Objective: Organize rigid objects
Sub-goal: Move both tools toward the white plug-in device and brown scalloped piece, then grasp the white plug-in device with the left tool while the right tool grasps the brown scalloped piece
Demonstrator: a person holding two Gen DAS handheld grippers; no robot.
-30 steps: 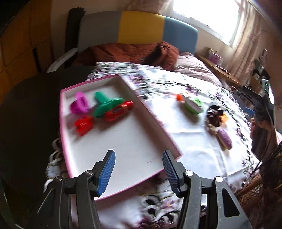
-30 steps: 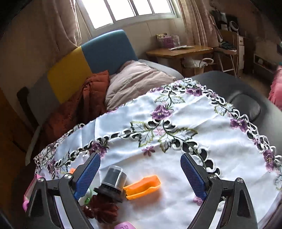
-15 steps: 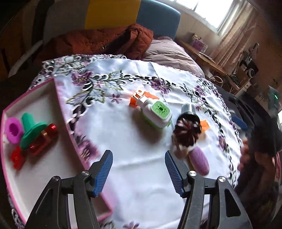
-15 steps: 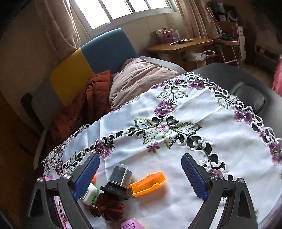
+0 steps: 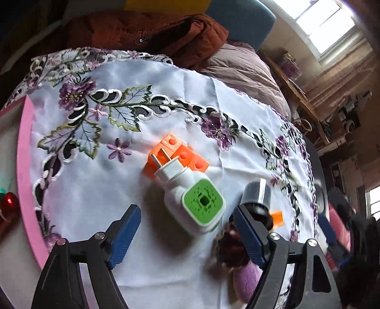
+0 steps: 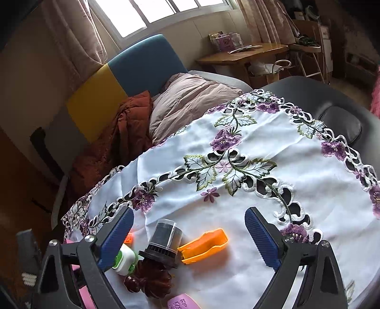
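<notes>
Trouble lies beside the white-and-green plug (image 5: 193, 202), which rests on the desk between the left tool's (image 5: 187, 234) opening, empty jaws: closing could snag the orange block (image 5: 177, 154) touching it. Right tool (image 6: 188, 237) hangs released, empty, nearby.

Daylight pours through a window (image 6: 166, 14) at twelve o'clock, flanked by curtains (image 6: 80, 45). Below it sits a blue and yellow headboard (image 6: 123, 76) with a pillow (image 6: 190, 102). A wooden desk (image 6: 244, 53) stands at one o'clock.
</notes>
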